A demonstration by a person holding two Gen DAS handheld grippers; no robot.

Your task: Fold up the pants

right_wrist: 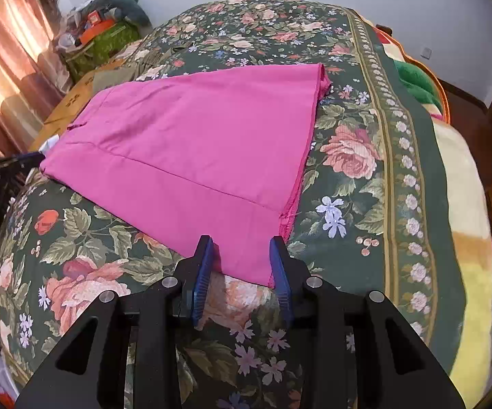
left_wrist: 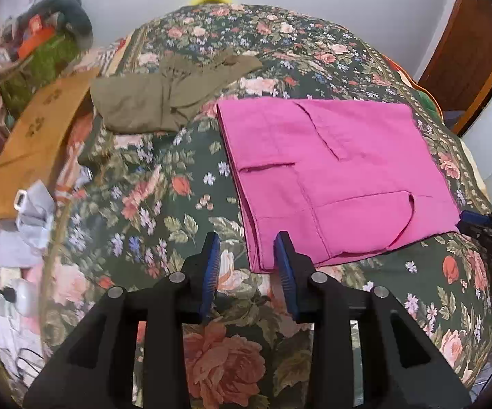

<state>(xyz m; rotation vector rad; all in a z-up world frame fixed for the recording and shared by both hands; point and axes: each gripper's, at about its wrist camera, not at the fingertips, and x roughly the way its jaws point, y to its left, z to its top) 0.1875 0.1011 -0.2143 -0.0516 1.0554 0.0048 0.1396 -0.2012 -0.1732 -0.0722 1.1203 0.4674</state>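
pink pants [left_wrist: 331, 177] lying flat on floral bedspread [left_wrist: 164, 204], already doubled into a broad panel; long axis running across the bed, l to r between the two hand-held grippers. left hand-held gripper [left_wrist: 247, 255] spread, nothing pinched, near corner of pants sitting just ahead, right fingertip at the fabric edge; contact not confirmable. right hand-held gripper [right_wrist: 240, 259] likewise spread, opposite near corner of pants [right_wrist: 194, 156] lying partly between its fingers, not clamped. both ends equally close to their own gripper; neither arm nearer overall. judged: near long edge faces both grippers, far edge directly beyond, so next fold prob. needs both corners pinched together and carried away toward far edge, or one end brought over to the other. olive garment [left_wrist: 150, 99] well apart, back left, near a cardboard box [left_wrist: 38, 143]. risk: layered edges at right corner may separate if only top ply caught.
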